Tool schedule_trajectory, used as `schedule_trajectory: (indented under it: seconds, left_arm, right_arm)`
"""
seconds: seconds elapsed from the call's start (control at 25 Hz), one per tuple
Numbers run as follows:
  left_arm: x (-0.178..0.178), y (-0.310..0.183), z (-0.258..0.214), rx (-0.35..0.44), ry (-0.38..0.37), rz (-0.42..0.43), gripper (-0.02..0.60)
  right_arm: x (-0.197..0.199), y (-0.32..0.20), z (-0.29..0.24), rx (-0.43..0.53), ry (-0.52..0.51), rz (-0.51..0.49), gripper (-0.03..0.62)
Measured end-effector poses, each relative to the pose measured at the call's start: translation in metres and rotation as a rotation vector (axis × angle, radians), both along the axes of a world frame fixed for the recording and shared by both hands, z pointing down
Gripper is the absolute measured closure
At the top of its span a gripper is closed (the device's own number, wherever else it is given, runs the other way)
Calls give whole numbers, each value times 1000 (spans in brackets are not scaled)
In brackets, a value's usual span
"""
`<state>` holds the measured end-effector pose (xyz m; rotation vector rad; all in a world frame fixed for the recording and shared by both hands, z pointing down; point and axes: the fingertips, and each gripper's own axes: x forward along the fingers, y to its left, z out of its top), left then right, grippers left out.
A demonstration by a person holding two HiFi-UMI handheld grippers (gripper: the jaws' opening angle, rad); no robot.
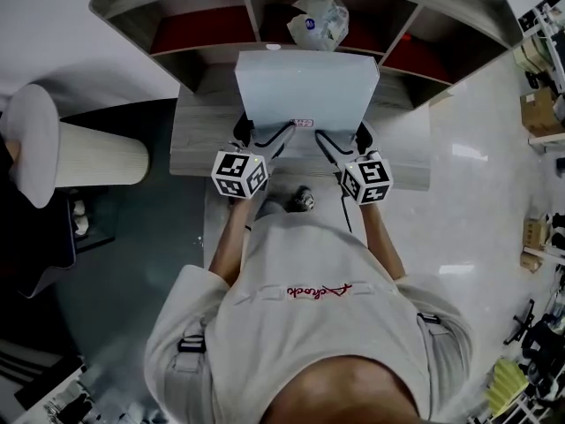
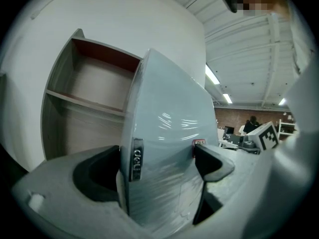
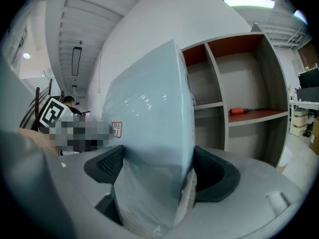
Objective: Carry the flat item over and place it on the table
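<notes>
The left gripper (image 1: 265, 136) and right gripper (image 1: 341, 141) each have jaws clamped on the near edge of the flat pale-grey plastic-wrapped panel (image 1: 306, 87). It is over the grey wooden table (image 1: 201, 140), so lowering and release look to be what's left.

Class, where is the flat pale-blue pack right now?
Head view, centre: the flat pale-blue pack is gripped at its near edge by the left claw and right claw, over the grey table, before the shelf unit.
</notes>
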<state>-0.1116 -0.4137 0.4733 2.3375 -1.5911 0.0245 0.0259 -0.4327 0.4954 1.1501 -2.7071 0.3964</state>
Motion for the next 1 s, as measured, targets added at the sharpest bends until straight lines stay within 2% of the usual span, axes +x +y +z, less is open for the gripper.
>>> schedule_trajectory:
  seconds: [0.36,1.0]
  left_arm:
    - [-15,2,31,-71,23,26,100]
    - [-49,27,106,-251,51,42,100]
  right_arm:
    - [-14,6,27,-56,28,21,140]
    - [-48,35,101,-233,58,22,140]
